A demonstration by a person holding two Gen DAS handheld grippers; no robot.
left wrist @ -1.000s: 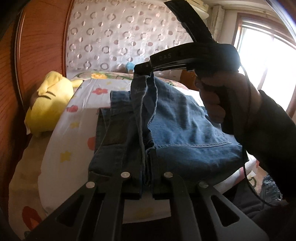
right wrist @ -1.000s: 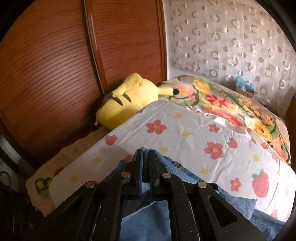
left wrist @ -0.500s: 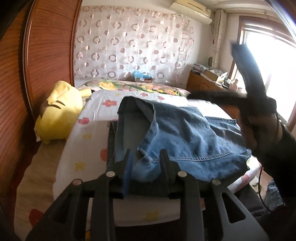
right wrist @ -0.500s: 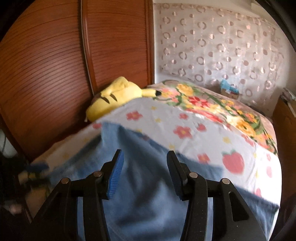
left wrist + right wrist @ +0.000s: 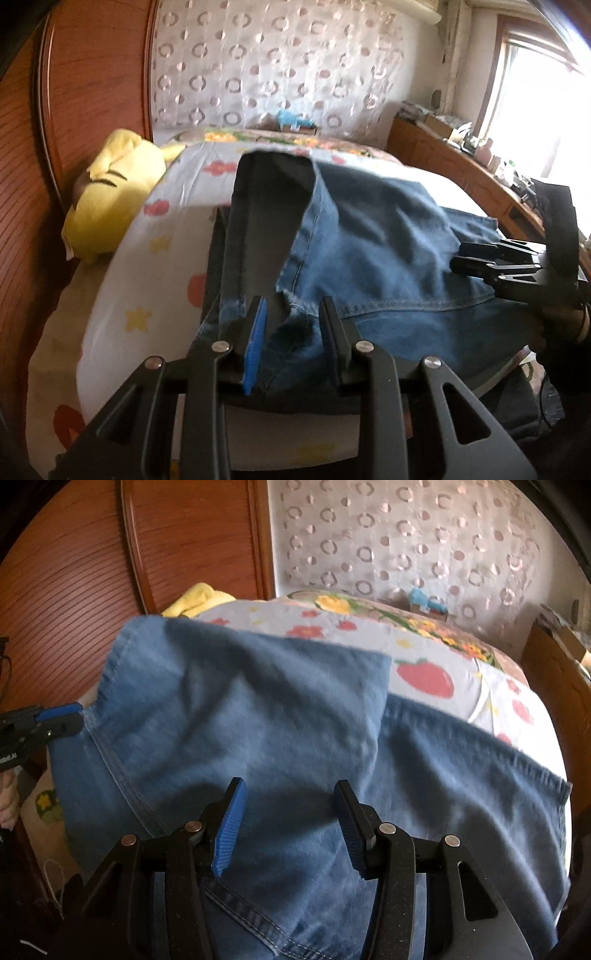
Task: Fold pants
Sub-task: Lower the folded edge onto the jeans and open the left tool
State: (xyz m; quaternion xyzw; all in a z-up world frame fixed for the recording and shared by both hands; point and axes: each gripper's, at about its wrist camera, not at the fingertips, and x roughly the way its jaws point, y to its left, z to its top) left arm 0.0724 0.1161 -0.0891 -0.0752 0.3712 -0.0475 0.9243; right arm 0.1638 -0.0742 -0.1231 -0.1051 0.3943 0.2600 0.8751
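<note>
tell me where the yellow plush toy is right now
The yellow plush toy lies at the left of the left wrist view, on the bed between the wooden headboard and the jeans. In the right wrist view only its top peeks over the denim.

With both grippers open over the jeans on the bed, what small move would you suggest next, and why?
Probably close the left gripper on the frayed edge of the jeans between its fingers. The leg there stands curled up, unflattened. The right gripper hovers open over flat denim.
</note>
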